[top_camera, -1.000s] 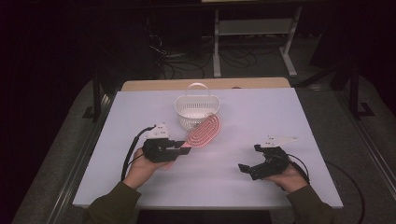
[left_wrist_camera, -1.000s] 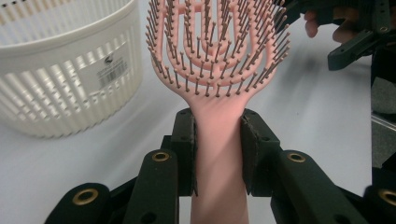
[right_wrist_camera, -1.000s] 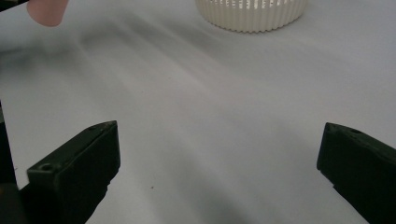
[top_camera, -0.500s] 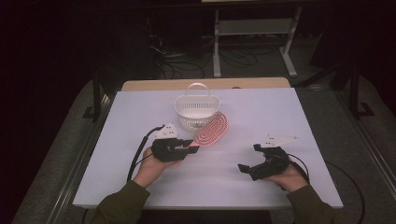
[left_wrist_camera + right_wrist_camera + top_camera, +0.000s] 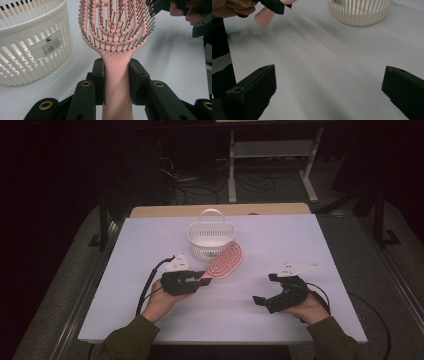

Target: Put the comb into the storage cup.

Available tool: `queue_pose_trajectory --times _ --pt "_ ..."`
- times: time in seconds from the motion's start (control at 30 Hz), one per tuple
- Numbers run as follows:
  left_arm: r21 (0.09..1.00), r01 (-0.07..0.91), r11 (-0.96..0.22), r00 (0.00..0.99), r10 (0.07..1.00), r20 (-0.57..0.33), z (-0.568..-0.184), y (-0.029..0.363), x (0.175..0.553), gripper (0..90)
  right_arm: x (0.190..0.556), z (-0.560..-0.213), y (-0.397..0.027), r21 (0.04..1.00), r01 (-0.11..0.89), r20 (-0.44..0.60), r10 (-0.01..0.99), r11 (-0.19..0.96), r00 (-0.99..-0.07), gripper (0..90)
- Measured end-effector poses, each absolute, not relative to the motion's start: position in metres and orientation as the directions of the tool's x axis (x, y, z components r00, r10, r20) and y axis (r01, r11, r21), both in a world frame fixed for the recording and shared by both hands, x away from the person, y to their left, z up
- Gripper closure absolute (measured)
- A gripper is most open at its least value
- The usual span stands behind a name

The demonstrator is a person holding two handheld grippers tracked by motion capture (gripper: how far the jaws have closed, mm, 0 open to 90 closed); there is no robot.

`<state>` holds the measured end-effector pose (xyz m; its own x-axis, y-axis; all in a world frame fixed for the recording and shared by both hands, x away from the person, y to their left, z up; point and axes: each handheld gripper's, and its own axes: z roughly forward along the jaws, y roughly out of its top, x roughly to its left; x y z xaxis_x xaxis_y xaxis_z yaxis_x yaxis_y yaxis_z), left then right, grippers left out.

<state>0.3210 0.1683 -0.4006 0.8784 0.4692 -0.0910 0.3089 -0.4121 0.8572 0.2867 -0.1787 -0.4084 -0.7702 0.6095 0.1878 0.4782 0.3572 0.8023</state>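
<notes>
A pink hairbrush [image 5: 226, 261] lies bristles up just right of the white slotted basket [image 5: 211, 240]. My left gripper [image 5: 200, 276] is shut on its handle. In the left gripper view the pads [image 5: 100, 75] press both sides of the handle, and the brush head [image 5: 116, 30] spreads out ahead beside the basket [image 5: 30, 42]. My right gripper [image 5: 264, 289] rests low over the table at the right, open with nothing between its jaws. The right gripper view has its wide-apart jaws [image 5: 329, 80] over bare table, with the brush's handle end [image 5: 264, 16] off the surface at upper left.
The white table [image 5: 300, 240] has free room on the right and along the front. The basket [image 5: 359, 12] has a handle and stands at the middle back. Beyond the far edge are a wooden strip, cables and a metal stand on the dark floor.
My left gripper, with the brush in it, has edged slightly right toward the basket. The right gripper has stayed put.
</notes>
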Motion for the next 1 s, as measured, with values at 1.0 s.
queue_pose_trajectory --times 1.0 --pt "0.872 0.299 -0.387 0.865 0.496 -0.076 -0.4 0.18 0.315 70.2 0.309 -0.392 -0.154 0.802 0.489 0.235 0.572 0.344 -0.786 0.0"
